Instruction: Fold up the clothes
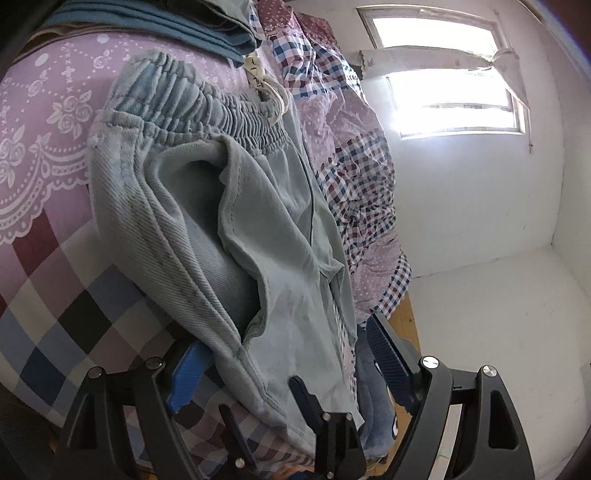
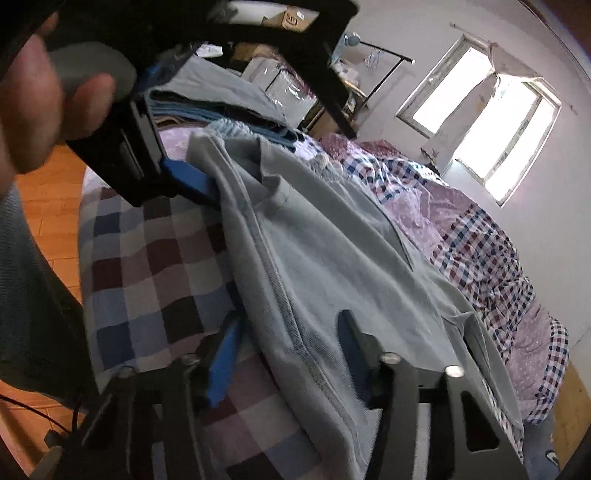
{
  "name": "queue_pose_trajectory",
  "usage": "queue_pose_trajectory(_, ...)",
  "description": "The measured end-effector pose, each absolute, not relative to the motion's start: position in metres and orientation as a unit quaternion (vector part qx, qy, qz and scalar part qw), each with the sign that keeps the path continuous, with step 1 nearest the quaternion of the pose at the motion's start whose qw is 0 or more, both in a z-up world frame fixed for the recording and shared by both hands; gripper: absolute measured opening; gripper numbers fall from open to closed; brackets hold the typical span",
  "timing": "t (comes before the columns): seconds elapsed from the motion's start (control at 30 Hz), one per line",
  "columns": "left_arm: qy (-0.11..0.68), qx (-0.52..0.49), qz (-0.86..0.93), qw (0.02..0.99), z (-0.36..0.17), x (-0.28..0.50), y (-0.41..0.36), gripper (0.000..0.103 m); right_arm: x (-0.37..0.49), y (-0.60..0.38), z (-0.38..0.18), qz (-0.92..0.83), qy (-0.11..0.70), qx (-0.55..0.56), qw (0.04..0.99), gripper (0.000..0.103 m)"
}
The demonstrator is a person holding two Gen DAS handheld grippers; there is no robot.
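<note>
Light blue denim pants (image 1: pixel 258 221) with a gathered elastic waistband (image 1: pixel 192 99) lie across the bed, the waist at the far end. My left gripper (image 1: pixel 286 334) stands wide open around the near part of the pants, with cloth between its fingers. In the right wrist view a person's hand (image 2: pixel 37 110) holds that gripper at the upper left, and its blue pad (image 2: pixel 188 177) touches the pants' (image 2: pixel 332 240) edge. My right gripper (image 2: pixel 291 321) straddles a fold of the pants lower down, its jaws partly apart and cloth filling the gap.
The pants rest on a checked bed sheet (image 2: pixel 147 277). A stack of folded clothes (image 1: pixel 184 22) sits behind the waistband. A crumpled checked and purple quilt (image 2: pixel 480 240) runs along the right of the bed. Wooden floor (image 2: pixel 44 192) shows at the left.
</note>
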State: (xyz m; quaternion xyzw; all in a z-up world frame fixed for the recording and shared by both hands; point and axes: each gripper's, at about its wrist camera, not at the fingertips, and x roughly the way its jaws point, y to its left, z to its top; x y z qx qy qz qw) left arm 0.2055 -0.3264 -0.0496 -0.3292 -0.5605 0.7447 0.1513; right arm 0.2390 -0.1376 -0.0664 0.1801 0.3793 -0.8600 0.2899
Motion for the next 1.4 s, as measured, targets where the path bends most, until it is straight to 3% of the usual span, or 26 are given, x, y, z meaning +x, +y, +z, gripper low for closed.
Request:
queue_pose_trajectory(0.1,-0.556,-0.334,0.747,0.148,-0.050,0.204,-0.322,0.084,0.236,-0.141,-0.068,-0.857,0.377,0.184,0.300,0.036)
queue_pose_trajectory(0.17,-0.551,-0.338,0.749,0.143,-0.051,0.202,-0.319,0.084,0.237,-0.141,-0.063,-0.859,0.374,0.178,0.302,0.012)
queue_pose_trajectory(0.6,-0.569,-0.270,0.774,0.068,-0.041,0.195,-0.355,0.084,0.230,-0.118,-0.017,-0.884,0.296,0.163,0.323,0.008)
queue_pose_trajectory(1.3,-0.521,-0.325,0.789,0.016,-0.039,0.150,-0.355,0.084,0.229,-0.098,0.017,-0.905,0.221,0.143,0.335,0.008)
queue_pose_trajectory(1.4,-0.550,-0.313,0.774,0.010,-0.044,0.162,-0.365,0.084,0.225,-0.090,0.027,-0.910,0.193,0.143,0.337,0.008)
